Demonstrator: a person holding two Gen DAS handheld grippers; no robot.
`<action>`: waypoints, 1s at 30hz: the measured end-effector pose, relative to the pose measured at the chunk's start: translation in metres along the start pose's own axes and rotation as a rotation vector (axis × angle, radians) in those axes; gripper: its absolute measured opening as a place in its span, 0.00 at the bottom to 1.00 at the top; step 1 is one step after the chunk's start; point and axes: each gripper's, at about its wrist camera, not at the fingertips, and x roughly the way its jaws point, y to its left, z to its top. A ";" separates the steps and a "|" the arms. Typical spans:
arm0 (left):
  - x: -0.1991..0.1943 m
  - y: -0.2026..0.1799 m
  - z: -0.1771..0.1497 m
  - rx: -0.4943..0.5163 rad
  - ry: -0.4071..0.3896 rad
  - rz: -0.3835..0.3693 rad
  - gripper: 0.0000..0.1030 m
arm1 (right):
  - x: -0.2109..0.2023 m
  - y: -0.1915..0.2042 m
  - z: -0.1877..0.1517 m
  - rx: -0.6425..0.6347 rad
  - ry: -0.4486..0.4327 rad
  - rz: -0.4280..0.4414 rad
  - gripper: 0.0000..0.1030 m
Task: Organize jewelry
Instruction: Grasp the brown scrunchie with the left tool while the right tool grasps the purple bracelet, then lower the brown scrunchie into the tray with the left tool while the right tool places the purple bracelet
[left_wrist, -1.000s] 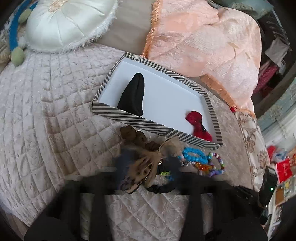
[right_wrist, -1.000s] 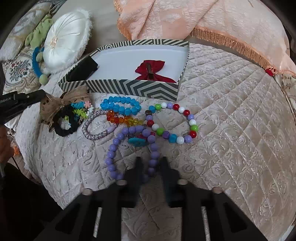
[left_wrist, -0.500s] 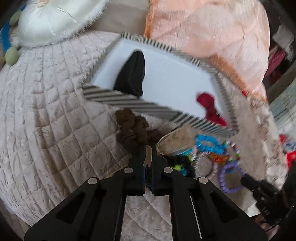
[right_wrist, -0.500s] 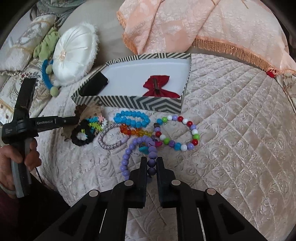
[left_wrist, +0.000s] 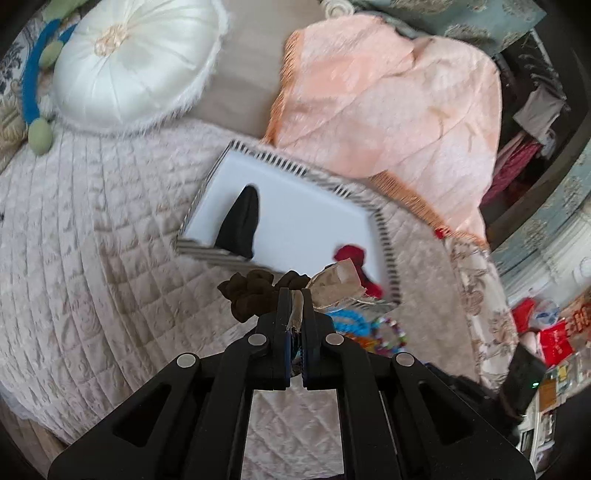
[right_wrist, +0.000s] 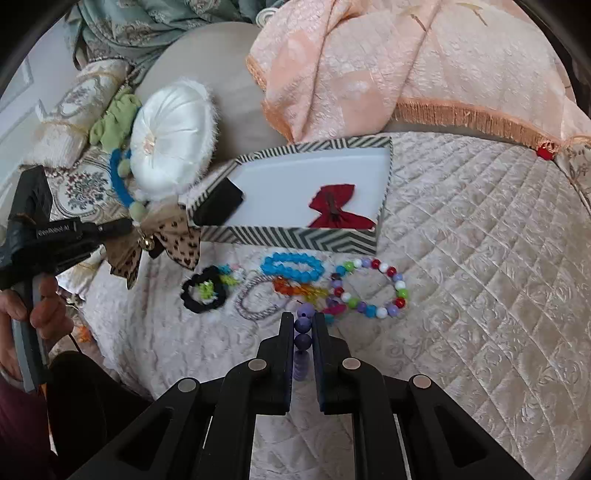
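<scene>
A striped box with a white floor sits on the quilted bed; it holds a black item and a red bow. My left gripper is shut on a leopard-print bow and holds it in the air left of the box. My right gripper is shut on a purple bead bracelet, lifted off the quilt. In front of the box lie a blue bracelet, a multicolour bead bracelet, an orange one, a silver bangle and a black scrunchie.
A round white cushion and a peach fringed cloth lie behind the box. A brown scrunchie lies by the left gripper's fingers. The bed edge drops off at the near left and the right, with clutter beyond.
My left gripper has lifted the leopard bow off the quilt and moved it toward the box. My right gripper has raised the purple bracelet clear of the other jewelry.
</scene>
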 end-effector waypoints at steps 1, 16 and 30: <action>-0.003 -0.002 0.002 0.003 -0.005 -0.005 0.02 | -0.001 0.001 0.001 0.000 -0.005 0.008 0.09; -0.001 -0.027 0.023 0.065 -0.035 0.029 0.02 | -0.015 0.014 0.031 0.011 -0.056 0.103 0.09; 0.067 -0.052 0.055 0.135 -0.067 0.140 0.02 | 0.012 0.024 0.105 -0.106 -0.066 0.040 0.09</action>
